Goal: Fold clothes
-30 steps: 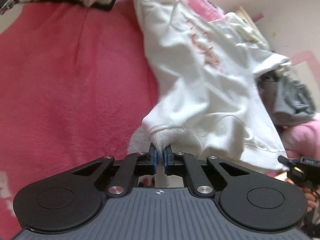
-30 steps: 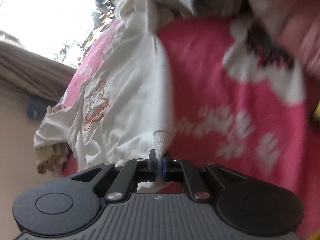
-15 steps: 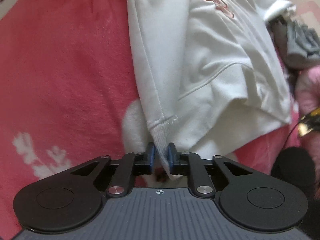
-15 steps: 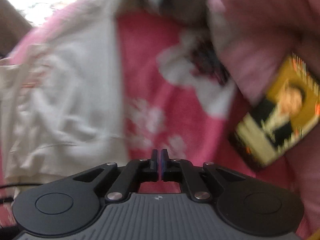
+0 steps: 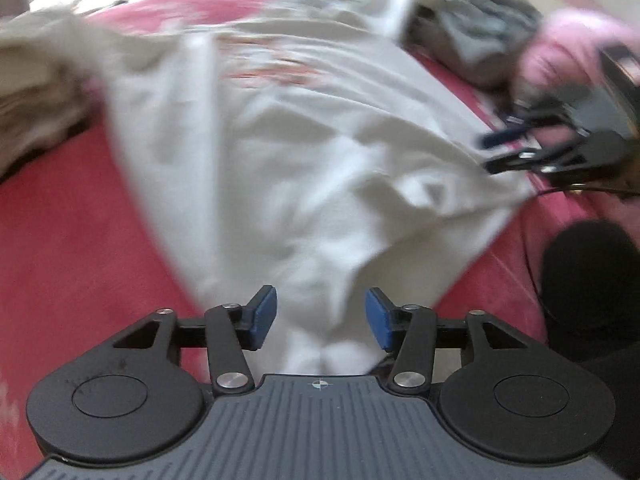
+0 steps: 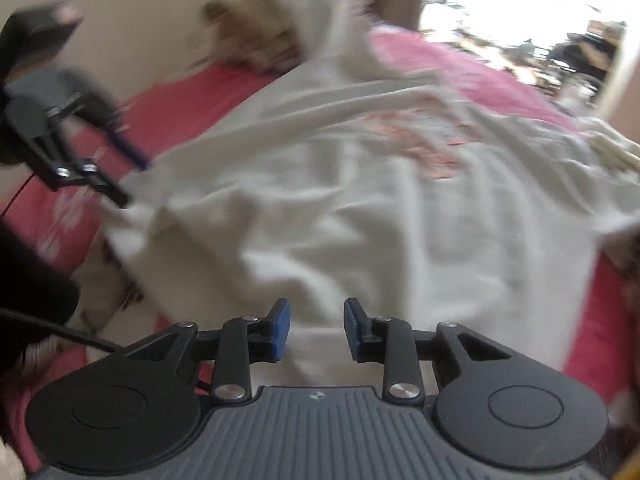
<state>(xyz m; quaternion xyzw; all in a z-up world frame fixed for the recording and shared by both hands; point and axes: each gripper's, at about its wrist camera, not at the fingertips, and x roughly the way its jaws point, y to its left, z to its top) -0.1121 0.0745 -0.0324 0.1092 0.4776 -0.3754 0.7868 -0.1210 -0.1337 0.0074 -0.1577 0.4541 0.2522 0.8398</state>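
Note:
A white sweatshirt [image 5: 304, 152] with a pink print lies spread on the pink blanket [image 5: 80, 240]; both views are blurred by motion. My left gripper [image 5: 320, 318] is open, its blue pads on either side of the sweatshirt's near edge, holding nothing. My right gripper [image 6: 316, 330] is open over another edge of the same sweatshirt [image 6: 360, 208], also empty. The right gripper shows in the left wrist view [image 5: 504, 152] at the sweatshirt's right edge. The left gripper shows in the right wrist view [image 6: 124, 176] at its left edge.
A beige garment heap [image 5: 36, 92] lies at the left. Grey clothes [image 5: 480, 36] and a pink sleeve [image 5: 568, 48] are at the far right. A black rounded object [image 5: 588, 280] sits at the right on the blanket. A beige wall [image 6: 140, 20] stands behind.
Both grippers let go of the sweatshirt's ribbed cuffs and opened. The sweatshirt went from hanging stretched between them to lying spread on the blanket. Both cameras swung to face it.

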